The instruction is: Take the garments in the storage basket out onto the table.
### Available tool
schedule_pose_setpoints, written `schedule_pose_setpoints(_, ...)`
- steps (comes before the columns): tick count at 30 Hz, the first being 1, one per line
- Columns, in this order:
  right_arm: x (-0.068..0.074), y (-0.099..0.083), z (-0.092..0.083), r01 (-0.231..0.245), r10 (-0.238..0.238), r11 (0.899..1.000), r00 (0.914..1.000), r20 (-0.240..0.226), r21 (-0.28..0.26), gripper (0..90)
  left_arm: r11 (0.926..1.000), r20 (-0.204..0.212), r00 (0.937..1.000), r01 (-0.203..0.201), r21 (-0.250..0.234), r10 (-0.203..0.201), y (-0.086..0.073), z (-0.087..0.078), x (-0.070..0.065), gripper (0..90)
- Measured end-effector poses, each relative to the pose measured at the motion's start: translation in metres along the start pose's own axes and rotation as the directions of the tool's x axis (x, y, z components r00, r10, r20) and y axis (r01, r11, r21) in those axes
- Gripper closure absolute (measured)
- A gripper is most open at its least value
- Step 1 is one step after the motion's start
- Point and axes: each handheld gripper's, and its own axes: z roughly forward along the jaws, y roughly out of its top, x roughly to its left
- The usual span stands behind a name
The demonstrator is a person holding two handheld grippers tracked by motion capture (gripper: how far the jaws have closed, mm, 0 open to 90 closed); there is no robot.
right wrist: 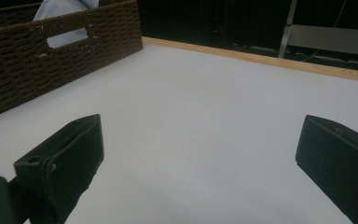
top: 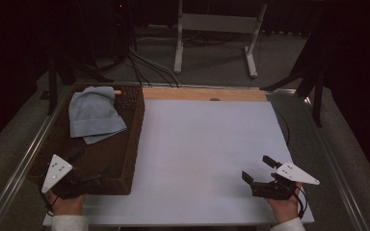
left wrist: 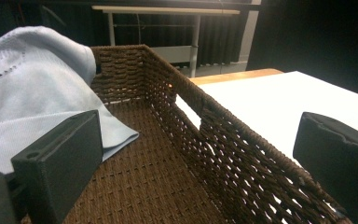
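Wicker basket (top: 134,126) w/ light-blue cloth (top: 94,114) inside at far end, left hand-held gripper (top: 90,167) spread over basket wall, right hand-held gripper (top: 258,169) spread

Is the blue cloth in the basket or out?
In. The cloth lies inside the basket, bunched at its far end.

Dim, grainy pictures with black surroundings: the white tabletop (top: 207,159) is the brightest area, evenly lit without glare, light glints through the woven basket wall (left wrist: 242,158), and the near black jaws look soft.
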Motion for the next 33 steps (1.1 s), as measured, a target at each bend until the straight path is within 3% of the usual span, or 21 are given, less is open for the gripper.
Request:
schedule_pose_setpoints(7,0.004,0.000,0.000,0.018,-0.018,1.000,0.9998,0.002,-0.002,1.1,0.9989,-0.022,0.9988,-0.043,-0.016,0.043,0.002,-0.002,-0.003,3.5)
schedule_pose_setpoints(11,0.005,0.000,0.000,0.023,-0.023,1.000,0.9997,0.006,-0.003,1.1,0.9999,-0.023,0.9996,-0.014,-0.001,0.014,0.005,-0.005,-0.003,3.3)
schedule_pose_setpoints(14,0.005,0.000,0.000,0.021,-0.021,1.000,0.9998,0.003,-0.005,1.1,0.9996,-0.042,0.9988,-0.024,0.017,0.025,0.008,-0.008,-0.005,5.1)
schedule_pose_setpoints(20,0.005,-0.001,0.002,0.003,-0.003,1.000,0.9999,-0.015,0.004,1.2,1.0000,-0.044,0.9990,0.001,0.007,-0.001,0.010,-0.011,-0.001,2.7)
schedule_pose_setpoints(27,0.006,-0.002,0.003,0.031,-0.031,0.999,0.9994,-0.012,-0.017,1.2,0.9992,-0.029,0.9989,0.036,-0.016,-0.037,0.013,-0.012,0.003,0.3)
schedule_pose_setpoints(33,0.006,-0.002,0.002,0.032,-0.032,0.999,0.9995,-0.006,-0.022,1.2,0.9998,-0.049,0.9988,0.004,-0.020,-0.005,0.018,-0.012,0.002,0.1)
